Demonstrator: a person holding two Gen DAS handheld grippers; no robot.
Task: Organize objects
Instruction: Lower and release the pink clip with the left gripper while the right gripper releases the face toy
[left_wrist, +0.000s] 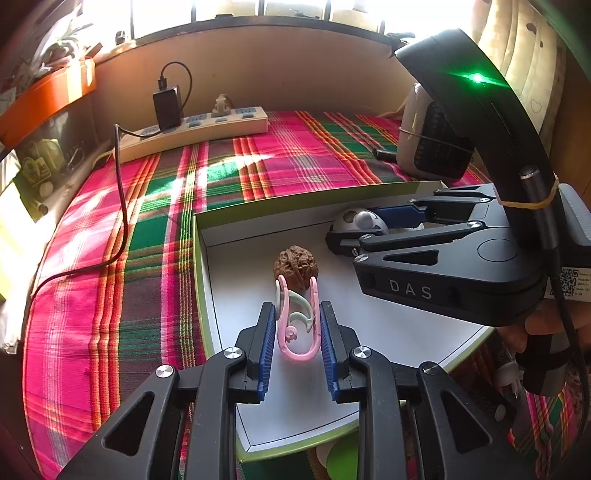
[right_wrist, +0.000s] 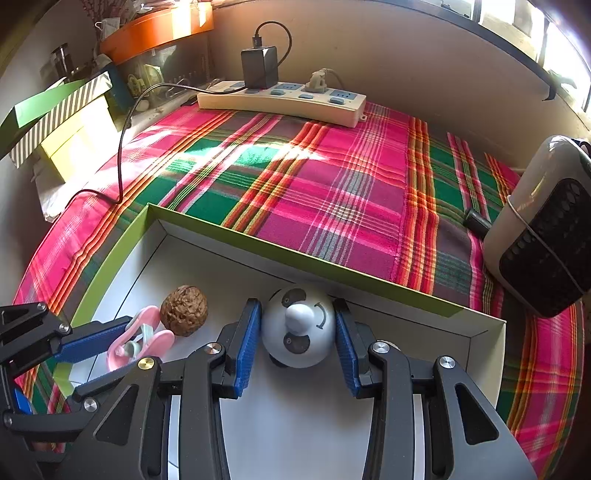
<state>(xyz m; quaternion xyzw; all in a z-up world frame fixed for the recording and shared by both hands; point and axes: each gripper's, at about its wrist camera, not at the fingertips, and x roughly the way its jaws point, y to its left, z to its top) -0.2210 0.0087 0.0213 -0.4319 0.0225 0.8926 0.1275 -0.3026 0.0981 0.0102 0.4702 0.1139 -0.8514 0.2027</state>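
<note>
Both grippers tilt steeply down into a shallow white tray (right_wrist: 436, 314) with a green rim, set on the plaid-covered bench (right_wrist: 332, 192). The left gripper (left_wrist: 297, 332) has its jaws clamped on a pink clip (left_wrist: 295, 332), which stands upright between the pads; a walnut (left_wrist: 295, 267) lies just beyond its tips. The right gripper (right_wrist: 298, 332) appears to grip a round panda-faced toy (right_wrist: 298, 326) between its jaws, near the tray's far wall.
</note>
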